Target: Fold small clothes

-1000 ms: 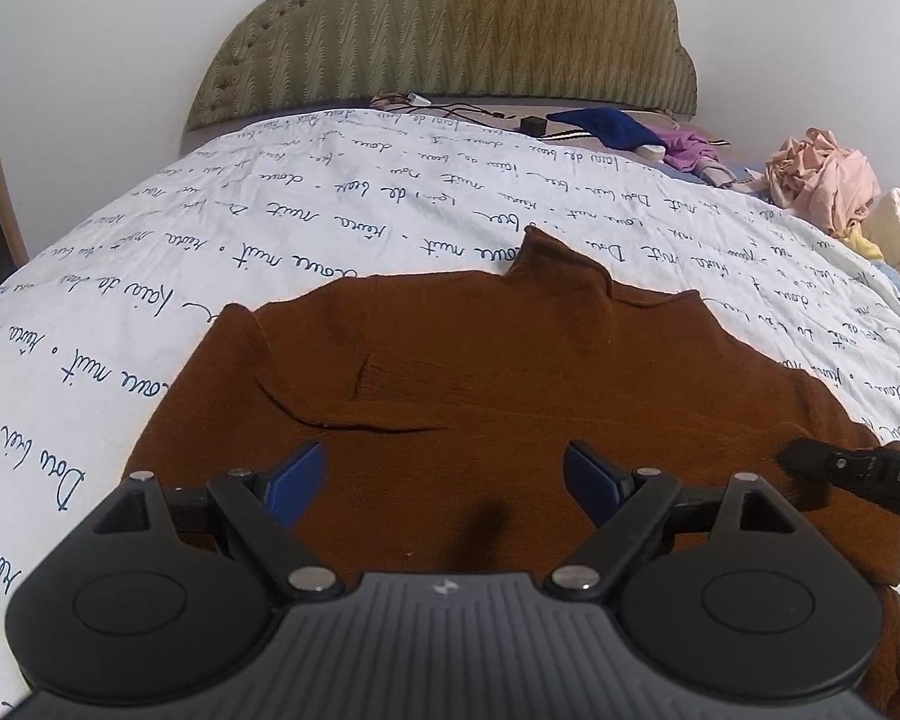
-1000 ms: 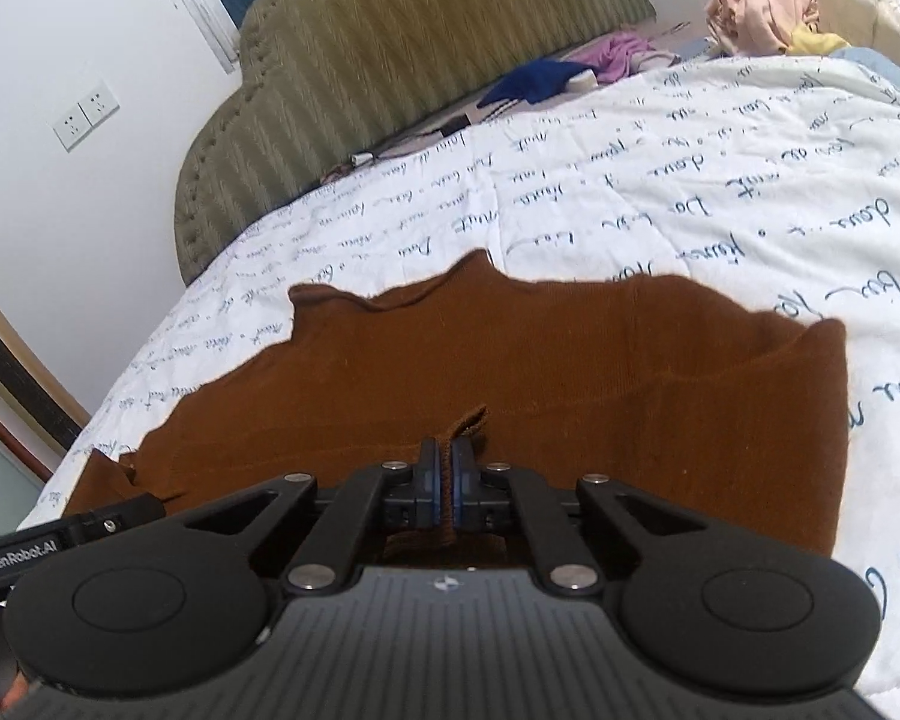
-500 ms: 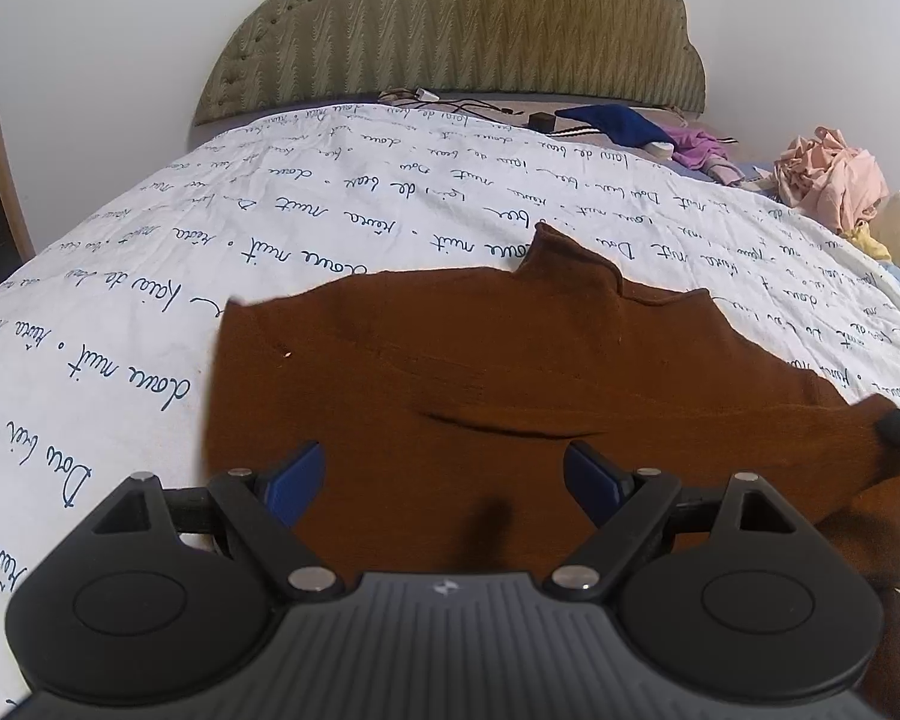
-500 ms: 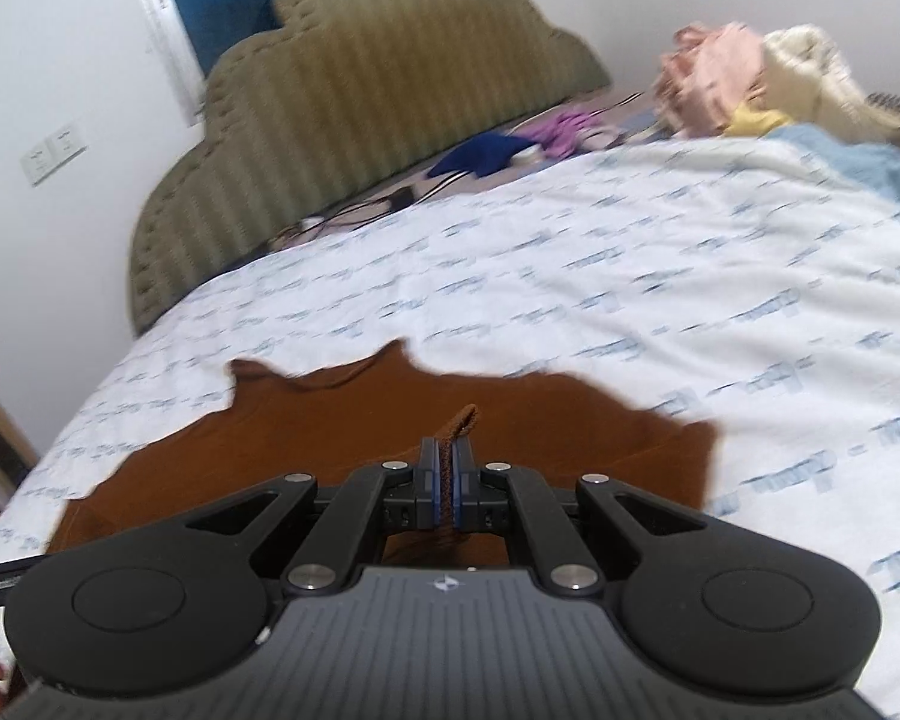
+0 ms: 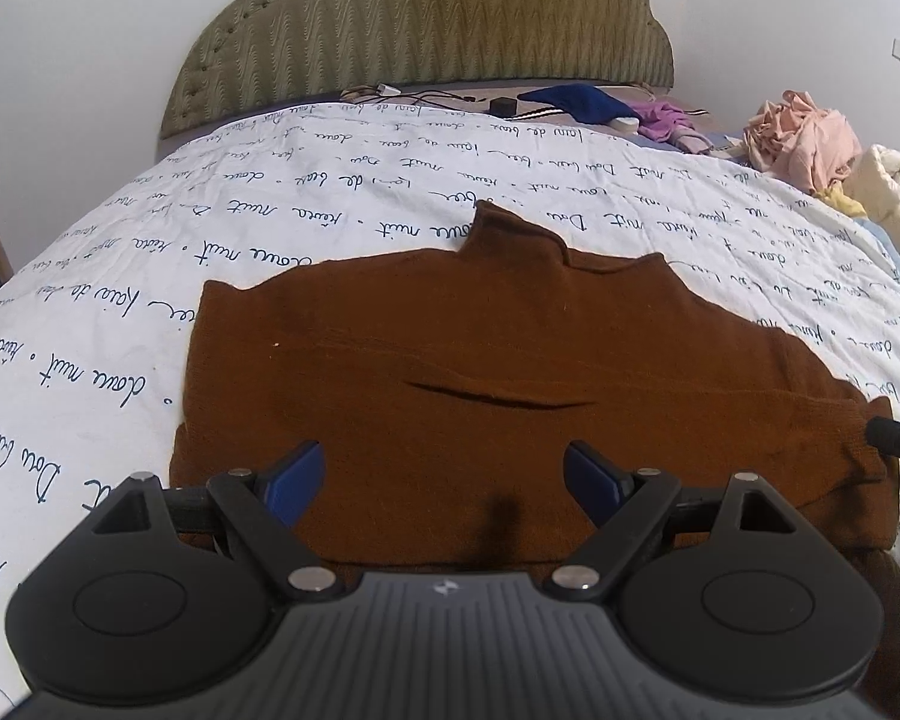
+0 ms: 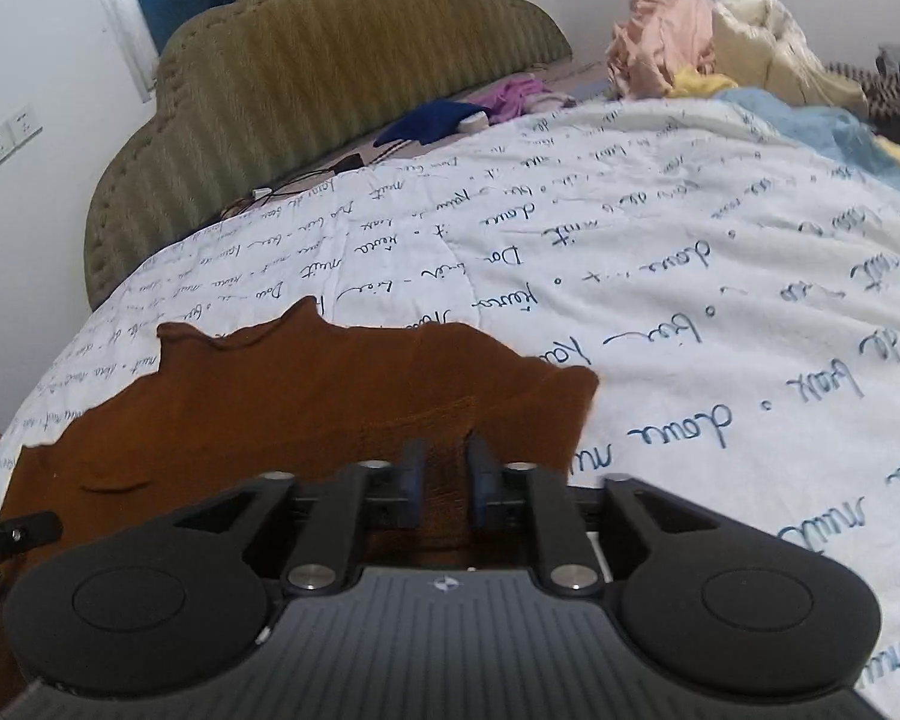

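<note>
Right gripper [image 6: 444, 483]: jaws opening, previously clamped sweater [image 5: 510, 372] fold now loose between pads. Left gripper [image 5: 444, 474]: unchanged, wide, empty, above sweater's 6 o'clock hem.

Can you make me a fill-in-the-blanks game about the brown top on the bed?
1. The brown top lies on a white quilt printed with dark blue ____.
2. The left gripper hangs over the top with its jaws wide ____.
3. The right gripper is opening, with a fold of ____ cloth between its jaws.
4. The pile of pink clothes sits near the green ____.

Missing words: writing; open; brown; headboard
</note>
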Tool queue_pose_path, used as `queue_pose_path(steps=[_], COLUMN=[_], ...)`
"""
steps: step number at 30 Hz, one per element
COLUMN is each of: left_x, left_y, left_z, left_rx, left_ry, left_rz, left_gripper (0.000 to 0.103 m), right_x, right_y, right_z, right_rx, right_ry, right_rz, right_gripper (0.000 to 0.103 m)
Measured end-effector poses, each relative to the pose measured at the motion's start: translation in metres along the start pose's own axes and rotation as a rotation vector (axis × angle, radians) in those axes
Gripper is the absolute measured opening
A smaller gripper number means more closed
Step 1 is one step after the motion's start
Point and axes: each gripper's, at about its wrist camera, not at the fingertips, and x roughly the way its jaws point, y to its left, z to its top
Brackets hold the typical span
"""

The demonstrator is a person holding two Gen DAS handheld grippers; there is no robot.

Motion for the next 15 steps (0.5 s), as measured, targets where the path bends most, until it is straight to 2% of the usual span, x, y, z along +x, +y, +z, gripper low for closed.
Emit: queue_pose_path(steps=[2,4,6,8,10,13,15], left_x=[-0.001,-0.002,-0.004,-0.007,-0.009,-0.01,-0.01], left_y=[-0.001,-0.004,-0.008,-0.012,-0.017,-0.024,-0.029], left_z=[-0.002,-0.004,-0.007,-0.009,-0.012,-0.017,-0.021], left_rx=[-0.002,-0.008,-0.007,-0.005,-0.001,0.012,0.017], left_ry=[0.003,0.008,0.006,-0.002,-0.005,-0.001,-0.001], left_rz=[0.0,-0.01,-0.017,-0.02,-0.023,-0.018,-0.007], left_gripper=[0.087,0.087,0.087,0.087,0.087,0.087,0.087], right_x=[-0.012,-0.022,-0.029,-0.033,-0.031,-0.023,-0.021], right_y=[0.002,0.008,0.019,0.031,0.038,0.036,0.029], right_z=[-0.005,-0.011,-0.02,-0.03,-0.037,-0.044,-0.048], right_rx=[-0.034,-0.089,-0.185,-0.295,-0.358,-0.352,-0.325], right_ry=[-0.012,-0.006,0.017,0.028,0.027,0.026,0.032], right_rz=[-0.015,0.0,0.028,0.052,0.027,-0.045,-0.037], right_gripper=[0.037,0.043,0.068,0.082,0.087,0.098,0.103])
